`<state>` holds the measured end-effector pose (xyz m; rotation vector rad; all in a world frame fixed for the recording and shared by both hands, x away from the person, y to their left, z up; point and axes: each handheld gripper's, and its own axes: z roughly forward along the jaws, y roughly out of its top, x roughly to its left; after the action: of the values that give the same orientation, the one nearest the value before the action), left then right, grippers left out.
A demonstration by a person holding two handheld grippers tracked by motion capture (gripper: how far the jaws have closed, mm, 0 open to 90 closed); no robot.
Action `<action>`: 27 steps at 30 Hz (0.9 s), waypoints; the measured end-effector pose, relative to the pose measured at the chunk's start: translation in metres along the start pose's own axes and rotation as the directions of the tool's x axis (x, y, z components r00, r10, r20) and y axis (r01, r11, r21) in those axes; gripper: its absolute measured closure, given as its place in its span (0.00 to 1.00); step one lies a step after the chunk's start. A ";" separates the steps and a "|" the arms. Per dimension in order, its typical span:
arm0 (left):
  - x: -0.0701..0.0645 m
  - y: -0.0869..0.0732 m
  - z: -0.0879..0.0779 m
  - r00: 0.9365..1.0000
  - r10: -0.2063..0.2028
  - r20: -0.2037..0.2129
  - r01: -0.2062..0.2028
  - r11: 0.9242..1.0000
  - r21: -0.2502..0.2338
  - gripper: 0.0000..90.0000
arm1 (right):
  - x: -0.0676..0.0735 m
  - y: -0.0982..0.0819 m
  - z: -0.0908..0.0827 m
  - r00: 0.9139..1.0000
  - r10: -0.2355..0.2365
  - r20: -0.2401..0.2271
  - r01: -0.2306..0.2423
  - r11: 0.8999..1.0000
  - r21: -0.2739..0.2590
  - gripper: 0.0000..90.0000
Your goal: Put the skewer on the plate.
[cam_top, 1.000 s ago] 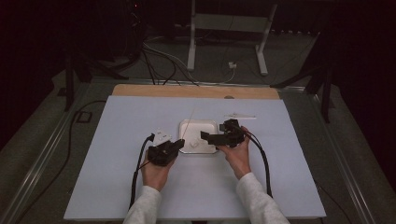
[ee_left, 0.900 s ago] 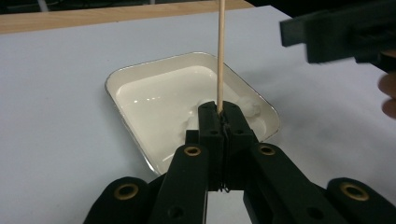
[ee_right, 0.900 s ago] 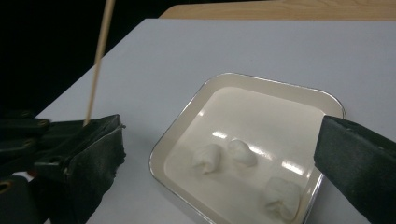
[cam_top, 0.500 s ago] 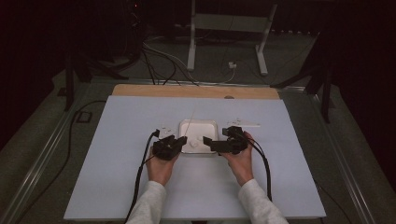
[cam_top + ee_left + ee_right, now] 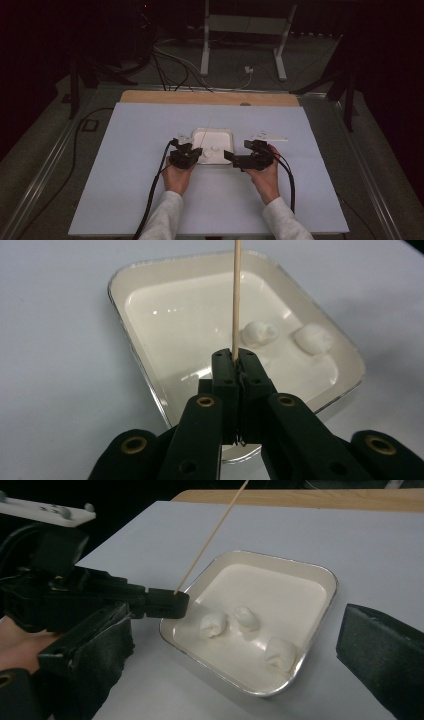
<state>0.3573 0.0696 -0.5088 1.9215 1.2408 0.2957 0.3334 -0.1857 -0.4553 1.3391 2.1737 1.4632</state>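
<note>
- hands: the left hand (image 5: 177, 176) and right hand (image 5: 265, 177) come in from the near edge of the table (image 5: 115, 190), each with a gripper, one at either side of the tray (image 5: 214, 134).
- left gripper (image 5: 235, 356): jaws together, clamped on the butt of a thin wooden skewer (image 5: 235, 295); the skewer rises over the tray, its tip out of view.
- right gripper (image 5: 229, 155): jaws apart, nothing between them; they frame the tray's near corner, and it touches nothing that i can see.
- tray: a shallow white dish with a metal rim, mid-table. three marshmallows (image 5: 214, 624) lie in it, two just beside each other, the third nearer a corner.
- step, as i judge it: skewer in grip, threading not yet begun; no marshmallow is on the skewer.
- next move, as i judge it: the open right gripper picks up one marshmallow softly, since it will squash. the skewer's point must be brought round to meet it, on centre, or it will tear out sideways.
</note>
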 end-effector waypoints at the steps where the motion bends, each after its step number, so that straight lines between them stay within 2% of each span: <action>1: 0.000 -0.001 0.002 1.000 0.000 -0.004 0.000 1.000 0.008 1.00 | 0.000 -0.001 -0.001 1.000 0.003 0.000 -0.003 1.000 -0.001 0.02; 7: 0.001 -0.002 0.008 1.000 -0.004 -0.006 0.004 0.999 0.036 0.97 | -0.002 -0.004 -0.005 1.000 0.004 -0.001 -0.004 1.000 -0.006 0.02; 10: 0.002 -0.003 0.008 1.000 -0.006 -0.011 0.007 0.999 0.041 0.85 | -0.003 -0.005 -0.007 1.000 0.005 0.001 -0.005 1.000 -0.005 0.02; 14: 0.003 0.000 -0.001 1.000 -0.016 0.025 0.017 1.000 -0.023 0.63 | -0.004 -0.006 -0.009 1.000 0.006 -0.003 -0.006 1.000 -0.007 0.02; 18: 0.007 0.005 -0.019 0.997 -0.040 0.073 0.047 0.994 -0.096 0.45 | -0.006 -0.008 -0.012 1.000 0.006 -0.004 -0.006 1.000 -0.003 0.02; 24: 0.014 0.007 -0.055 0.998 0.009 0.067 0.004 0.983 -0.184 0.20 | -0.007 -0.010 -0.018 1.000 -0.004 -0.005 0.004 1.000 -0.012 0.02; 27: 0.017 0.005 -0.075 0.997 0.042 0.061 -0.028 0.973 -0.228 0.14 | -0.007 -0.010 -0.022 1.000 -0.018 -0.004 0.018 1.000 -0.023 0.01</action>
<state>0.3253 0.1208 -0.4604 1.7438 1.0821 0.3740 0.3184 -0.2060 -0.4551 1.3074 2.1591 1.4806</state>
